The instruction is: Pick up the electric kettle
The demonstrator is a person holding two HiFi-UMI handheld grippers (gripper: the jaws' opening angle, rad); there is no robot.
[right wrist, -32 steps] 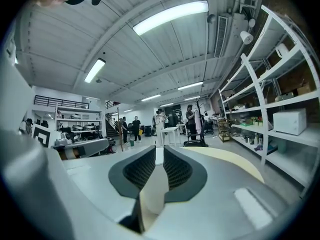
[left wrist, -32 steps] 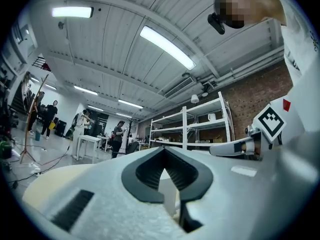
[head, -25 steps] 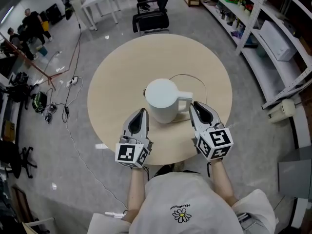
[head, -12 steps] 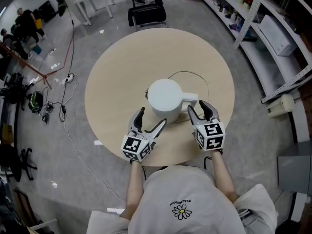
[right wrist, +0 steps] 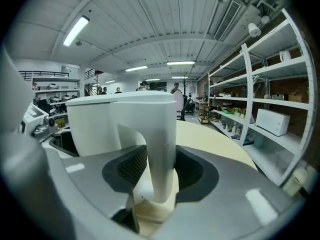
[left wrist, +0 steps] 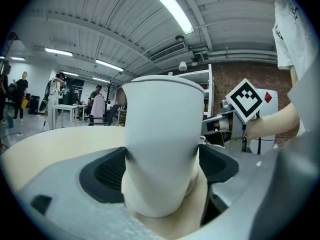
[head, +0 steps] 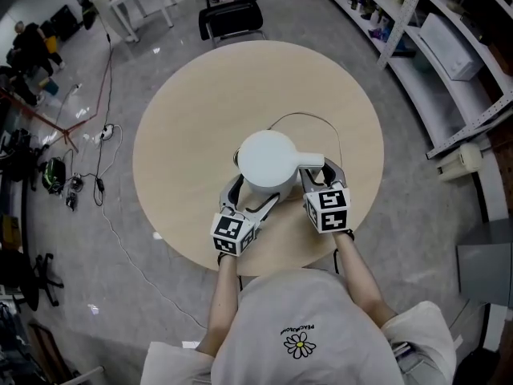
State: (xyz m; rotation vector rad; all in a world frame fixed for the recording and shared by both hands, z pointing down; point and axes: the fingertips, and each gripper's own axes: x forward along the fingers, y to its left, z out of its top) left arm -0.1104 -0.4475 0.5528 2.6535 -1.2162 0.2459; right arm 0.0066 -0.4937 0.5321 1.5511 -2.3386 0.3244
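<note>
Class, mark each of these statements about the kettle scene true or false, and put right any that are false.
1. The electric kettle stands upright on a round table. True.
2. The table is crowded with plates and cups. False: no crockery is on it.
3. The kettle's handle is between the jaws of the right gripper. True; those jaws are closing round it.
4. The left gripper has nothing between its jaws. False: the kettle's body stands between them, and they are opening.
5. In the head view, shelves stand left of the table. False: the shelves are on the right.
</note>
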